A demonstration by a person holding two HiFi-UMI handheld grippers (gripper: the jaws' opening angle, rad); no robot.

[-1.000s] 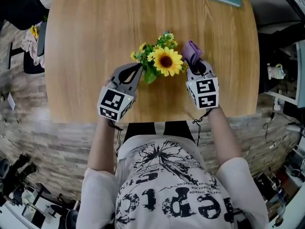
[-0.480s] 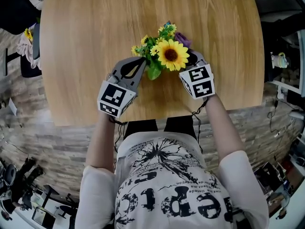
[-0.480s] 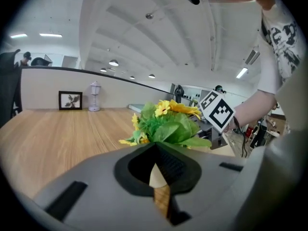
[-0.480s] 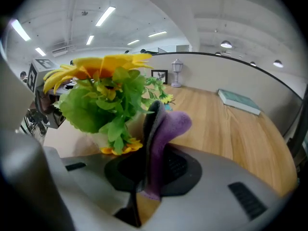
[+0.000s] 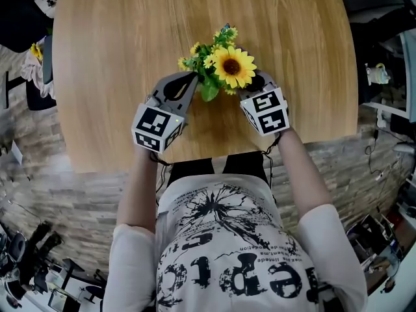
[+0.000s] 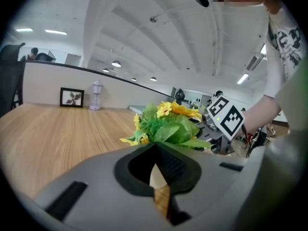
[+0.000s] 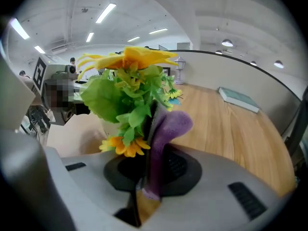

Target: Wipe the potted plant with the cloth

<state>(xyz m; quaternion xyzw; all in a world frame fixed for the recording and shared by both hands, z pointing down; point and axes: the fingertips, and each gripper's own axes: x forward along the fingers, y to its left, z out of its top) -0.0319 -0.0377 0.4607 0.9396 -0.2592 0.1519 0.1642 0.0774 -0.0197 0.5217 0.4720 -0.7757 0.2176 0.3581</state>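
A potted plant [image 5: 224, 67] with one big sunflower, small yellow blooms and green leaves stands near the wooden table's [image 5: 117, 57] front edge. My left gripper [image 5: 192, 78] is shut, its tips against the leaves on the plant's left side [image 6: 166, 124]. Whether a leaf is pinched cannot be told. My right gripper [image 5: 255, 83] sits close at the plant's right, shut on a purple cloth [image 7: 166, 129]. The cloth stands up between the jaws and presses against the stems and leaves [image 7: 125, 90]. In the head view the sunflower hides the cloth.
A turquoise book [image 7: 239, 99] lies at the table's far right. A small framed picture [image 6: 71, 97] and a lamp-like ornament [image 6: 96, 95] stand at the far edge. The person's torso is close to the near table edge [image 5: 214, 158].
My right gripper has moved left and down towards the plant; the cloth, earlier visible right of the sunflower, is now under the bloom. The left gripper has stayed put.
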